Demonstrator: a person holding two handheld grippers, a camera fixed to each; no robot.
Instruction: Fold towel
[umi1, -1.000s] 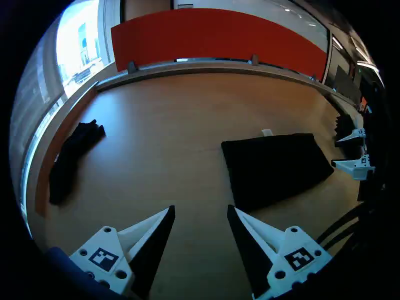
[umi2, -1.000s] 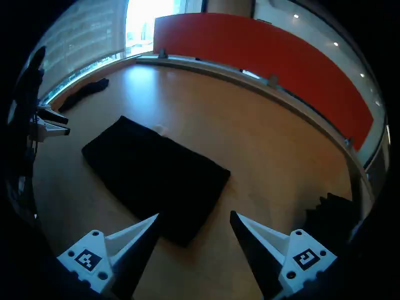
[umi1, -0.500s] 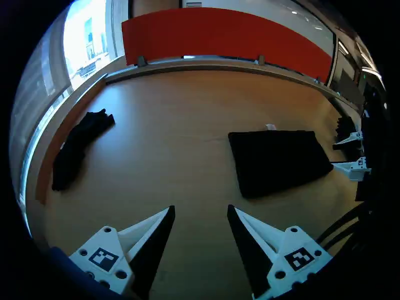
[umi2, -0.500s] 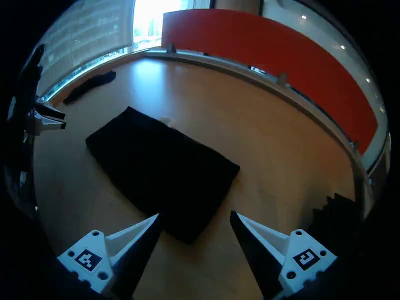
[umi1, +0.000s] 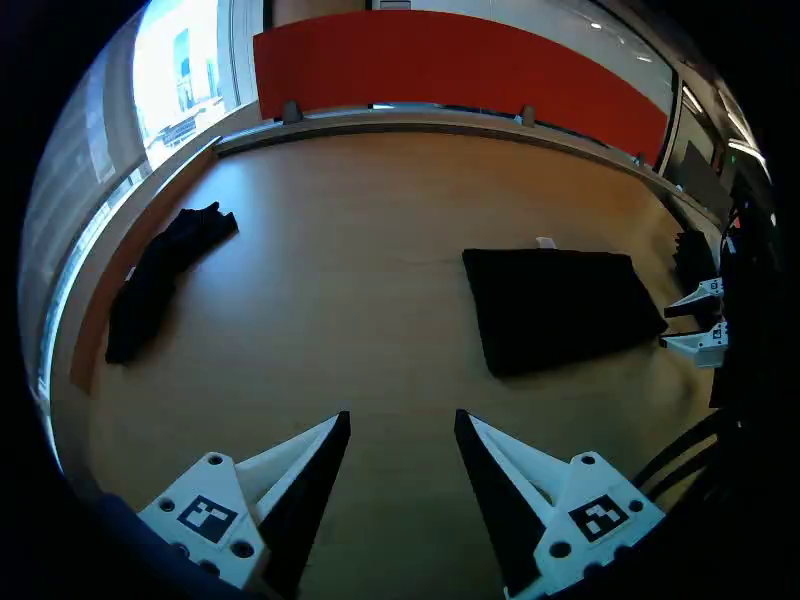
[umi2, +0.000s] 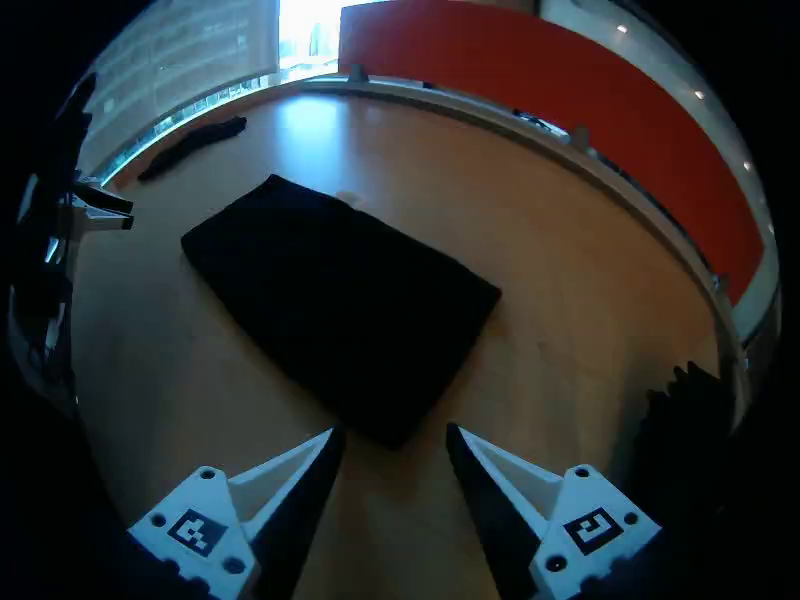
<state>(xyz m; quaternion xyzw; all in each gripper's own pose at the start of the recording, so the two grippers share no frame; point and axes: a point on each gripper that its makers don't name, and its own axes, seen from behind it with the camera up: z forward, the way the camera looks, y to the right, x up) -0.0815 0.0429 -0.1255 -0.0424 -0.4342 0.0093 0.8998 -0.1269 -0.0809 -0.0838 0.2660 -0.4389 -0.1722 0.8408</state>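
A black towel (umi1: 565, 305) lies flat on the wooden table as a folded rectangle, with a small white tag (umi1: 545, 242) at its far edge. My left gripper (umi1: 400, 420) is open over bare wood, well short of the towel and to its left. In the right gripper view the towel (umi2: 340, 300) spreads out ahead, and its near corner lies just beyond my right gripper (umi2: 393, 432), which is open with nothing between its fingers. The right gripper (umi1: 700, 325) appears far right in the left gripper view. The left gripper (umi2: 100, 208) appears far left in the right gripper view.
A crumpled dark cloth (umi1: 160, 275) lies near the table's left edge, also seen far off (umi2: 195, 145). A stack of dark folded towels (umi2: 695, 420) sits at the right, by the table edge (umi1: 690, 255). A red panel (umi1: 450, 70) borders the far side.
The right gripper has moved toward the towel's near corner and its fingers have drawn slightly closer together. The left gripper has drawn back a little, so the towel sits farther off.
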